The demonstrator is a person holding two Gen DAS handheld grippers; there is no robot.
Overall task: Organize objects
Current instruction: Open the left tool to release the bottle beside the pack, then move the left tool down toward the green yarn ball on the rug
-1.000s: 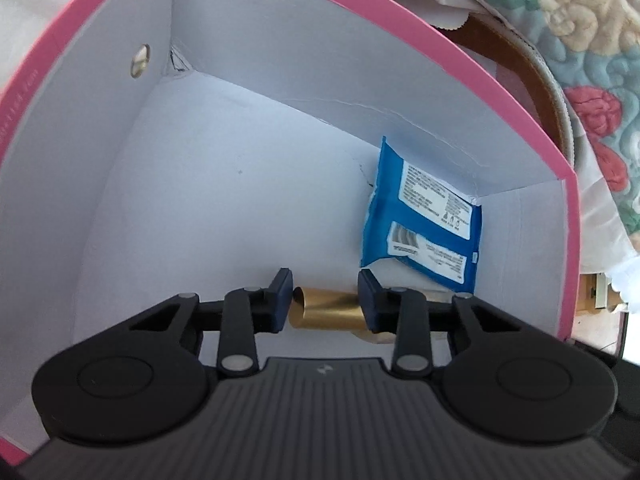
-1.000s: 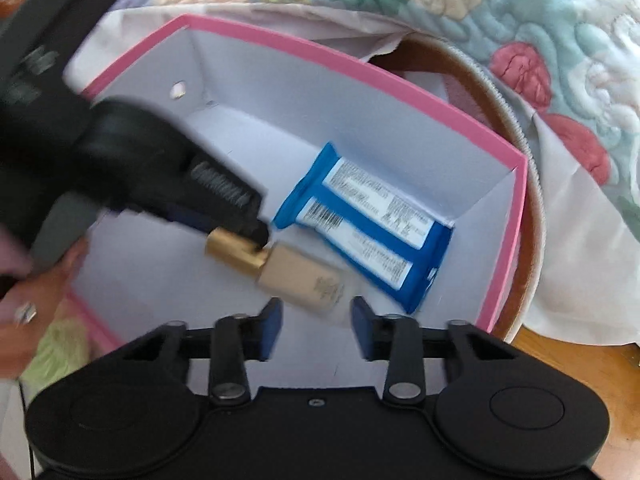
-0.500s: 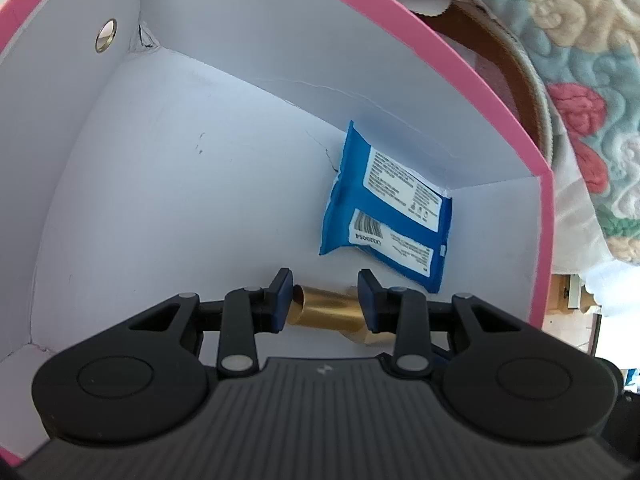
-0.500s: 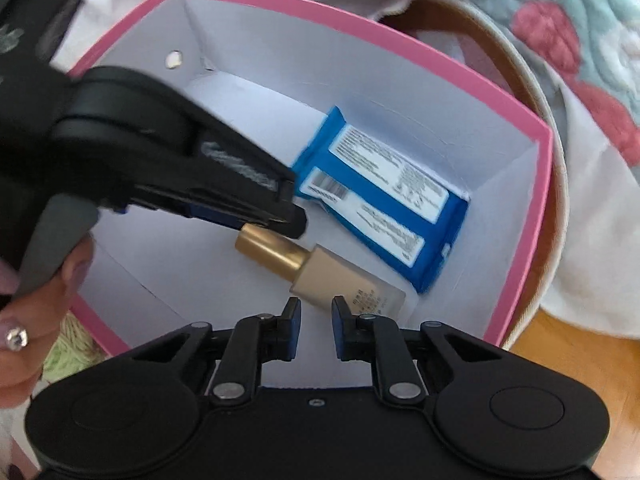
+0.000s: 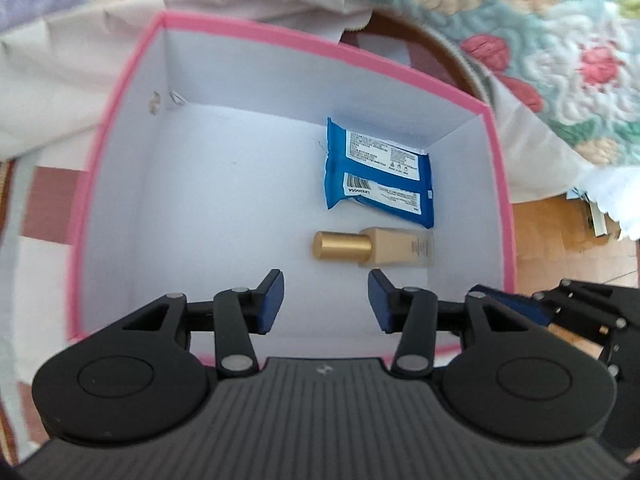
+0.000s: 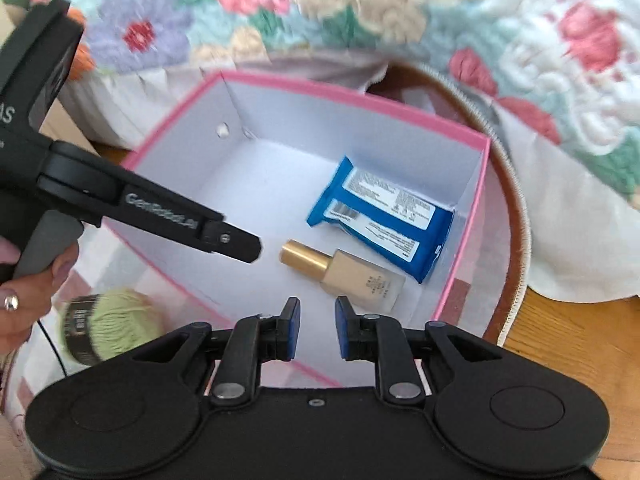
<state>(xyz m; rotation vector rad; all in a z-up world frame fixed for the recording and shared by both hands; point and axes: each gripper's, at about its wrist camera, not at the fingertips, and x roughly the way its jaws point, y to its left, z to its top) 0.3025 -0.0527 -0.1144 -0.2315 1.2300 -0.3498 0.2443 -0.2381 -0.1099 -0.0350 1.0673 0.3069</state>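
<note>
A gold-capped foundation bottle lies on its side on the floor of the pink-rimmed white box. Beside it, toward the far right corner, lies a blue wipes pack. My left gripper hangs above the box's near side; its jaws are opening and nothing is between them. One of its fingers shows side-on in the right wrist view, apart from the bottle's cap. My right gripper hovers over the near wall, shut and empty.
A green yarn ball lies outside the box at the lower left. The box stands on a round cloth-covered table, with a flowered quilt behind. A person's hand holds the left gripper's handle.
The left gripper has let go of the bottle's gold cap, spread its jaws and risen out of the box. The right gripper's jaws have narrowed and it has pulled up and back.
</note>
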